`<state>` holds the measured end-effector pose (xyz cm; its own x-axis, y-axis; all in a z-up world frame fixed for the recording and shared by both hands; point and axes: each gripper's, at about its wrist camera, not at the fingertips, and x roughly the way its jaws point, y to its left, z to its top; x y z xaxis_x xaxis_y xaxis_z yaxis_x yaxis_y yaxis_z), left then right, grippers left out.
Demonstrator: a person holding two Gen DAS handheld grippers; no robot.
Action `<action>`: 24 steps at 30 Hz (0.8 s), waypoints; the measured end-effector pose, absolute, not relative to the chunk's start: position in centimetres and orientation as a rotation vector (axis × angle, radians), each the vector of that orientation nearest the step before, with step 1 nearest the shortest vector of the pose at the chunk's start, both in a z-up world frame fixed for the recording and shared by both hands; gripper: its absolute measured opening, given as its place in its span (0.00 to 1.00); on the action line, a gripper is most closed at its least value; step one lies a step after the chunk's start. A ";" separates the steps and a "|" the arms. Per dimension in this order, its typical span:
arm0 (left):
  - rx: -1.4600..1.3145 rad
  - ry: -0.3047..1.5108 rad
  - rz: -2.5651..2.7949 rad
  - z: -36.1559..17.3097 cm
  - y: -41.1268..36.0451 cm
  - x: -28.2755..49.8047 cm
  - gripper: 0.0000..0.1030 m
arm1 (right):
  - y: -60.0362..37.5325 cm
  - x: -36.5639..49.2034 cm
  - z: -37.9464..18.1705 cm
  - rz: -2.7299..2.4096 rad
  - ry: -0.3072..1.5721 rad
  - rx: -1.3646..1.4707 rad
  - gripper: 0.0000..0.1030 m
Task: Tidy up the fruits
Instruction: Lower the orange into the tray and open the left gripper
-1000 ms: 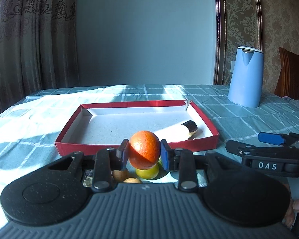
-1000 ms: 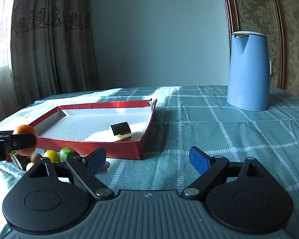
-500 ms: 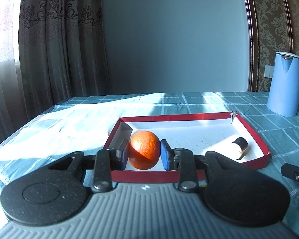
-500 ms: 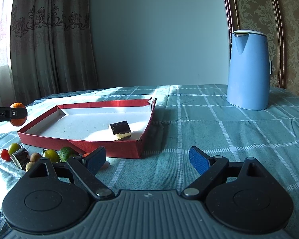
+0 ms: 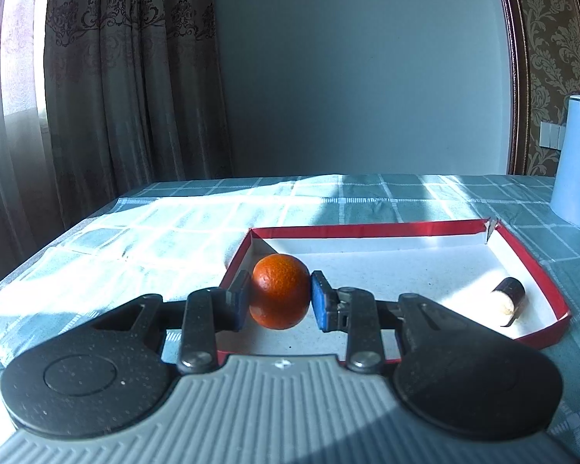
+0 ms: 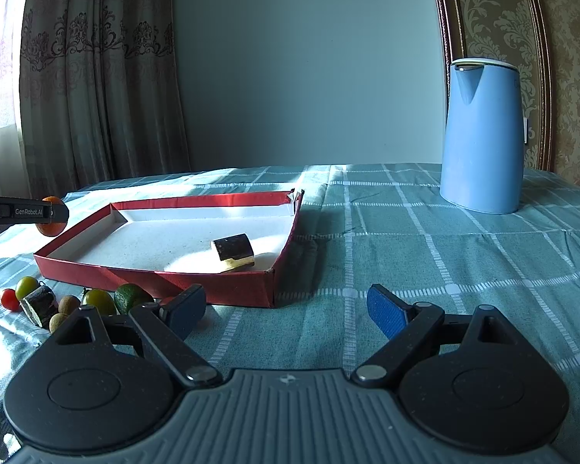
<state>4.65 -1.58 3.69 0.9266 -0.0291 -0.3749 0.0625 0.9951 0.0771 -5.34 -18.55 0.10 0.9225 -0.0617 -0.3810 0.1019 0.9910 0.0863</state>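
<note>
Left gripper [image 5: 278,297], clenched on the orange [image 5: 279,296], has carried it from the fruit pile [image 6: 77,301] to above the red tray [image 5: 529,263], release pending; right gripper [image 6: 286,307] idles, splayed and holding nothing.

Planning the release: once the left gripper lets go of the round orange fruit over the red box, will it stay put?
The round orange fruit is near-spherical, so it will probably roll on the flat white floor of the shallow red cardboard box. The box's low walls should likely stop it. Its dimpled skin, held between the left gripper pads undented, suggests a firm, non-slippery body.
</note>
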 end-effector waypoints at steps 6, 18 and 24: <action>0.089 0.391 -0.047 3.3 -1.5 5.2 0.29 | -18.6 -5.3 0.1 -0.084 0.388 0.105 0.88; 0.094 0.410 -0.044 2.6 -1.7 5.9 0.29 | -18.5 -5.3 0.1 -0.084 0.388 0.105 0.88; 0.090 0.418 -0.047 2.3 -1.7 6.2 0.29 | -18.5 -5.3 0.1 -0.084 0.388 0.106 0.88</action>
